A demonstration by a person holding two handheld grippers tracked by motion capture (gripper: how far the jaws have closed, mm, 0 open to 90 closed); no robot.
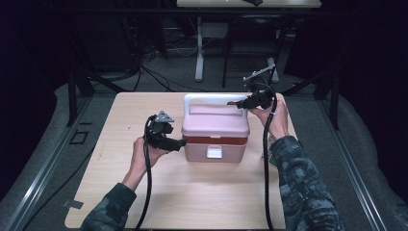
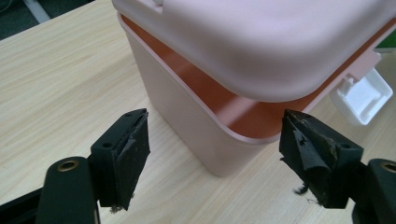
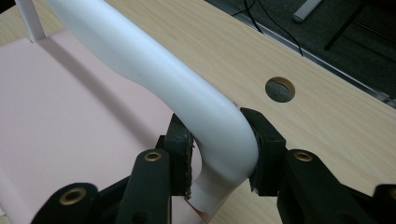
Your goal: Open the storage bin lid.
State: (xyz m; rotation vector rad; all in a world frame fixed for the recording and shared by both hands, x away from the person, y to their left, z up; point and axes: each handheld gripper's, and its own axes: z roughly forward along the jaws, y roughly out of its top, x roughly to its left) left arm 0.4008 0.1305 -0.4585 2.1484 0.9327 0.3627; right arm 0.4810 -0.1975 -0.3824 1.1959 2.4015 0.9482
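Note:
A pink box (image 1: 215, 149) with a pink lid (image 1: 216, 120) and a white handle (image 1: 211, 98) stands mid-table. The lid (image 2: 261, 42) sits lifted off the box body (image 2: 187, 116), and a reddish inner rim shows in the gap. My right gripper (image 1: 238, 102) is shut on the handle's right end; its pads squeeze the white handle (image 3: 154, 70) where it bends down, above the lid (image 3: 70, 116). My left gripper (image 1: 182, 142) is open at the box's left front corner. Its jaws (image 2: 215, 158) stand either side of that corner without touching it.
A white latch (image 1: 214, 152) hangs on the box front (image 2: 362, 95). The wooden table (image 1: 144, 192) has a round hole (image 3: 280, 89) near its right edge. Cables trail from both grippers toward the front. Another table's legs stand on the floor (image 1: 199, 57) behind.

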